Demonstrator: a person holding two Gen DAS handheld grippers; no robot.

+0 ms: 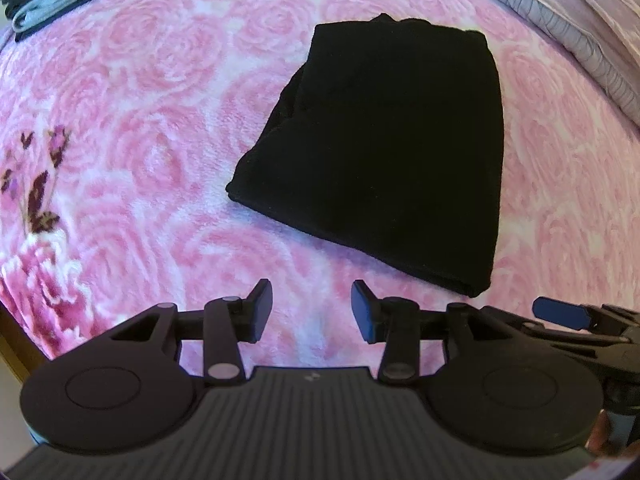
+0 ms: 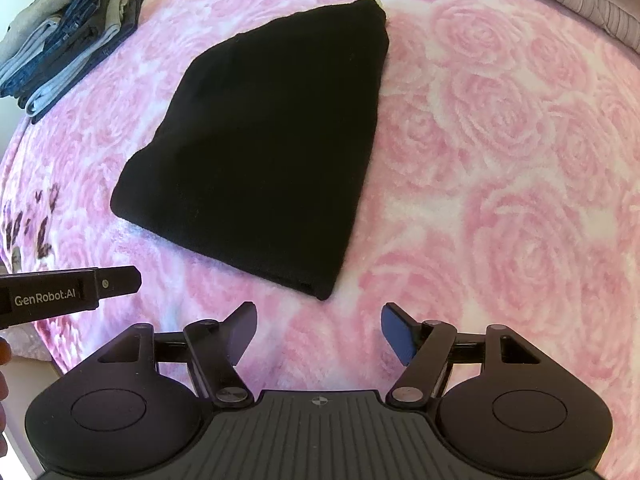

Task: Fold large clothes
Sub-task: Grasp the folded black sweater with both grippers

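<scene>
Left tool (image 1: 312, 312), black two-finger frame with blue pads, hanging above the pink rose-patterned fleece blanket (image 1: 160, 120) on the bed, pointed steeply down. Fingers apart by a moderate gap, nothing between them, only blanket showing through. Right tool (image 2: 320, 334), same black build, likewise above the blanket and pointed steeply down, fingers spread wider, empty too. Both tools close side by side: one blue pad and part of the right frame visible at the right edge of the left wrist view, the left tool's black body with white lettering visible at the left edge of the right wrist view. Bit of a hand at the lower left edge of the right wrist view.

Just beyond the fingertips, clear of both tools, the folded black garment (image 1: 380, 152), lying flat on the blanket as a compact, roughly four-sided bundle, layered edges showing along its left side. Nearest corner just ahead of the right tool (image 2: 324, 292), untouched. Small pale scrap peeking out at the far corner of the bundle in the right wrist view; cannot tell what.

Further out, toward the far left corner of the bed, a stack of folded clothes in dark blue, grey and beige (image 2: 64, 40), well apart from the black bundle. Along the far right edge of the bed, a pale striped, ruffled fabric (image 1: 560, 28). Near the left edge of the blanket, a darker print of purple flowers (image 1: 40, 200).
</scene>
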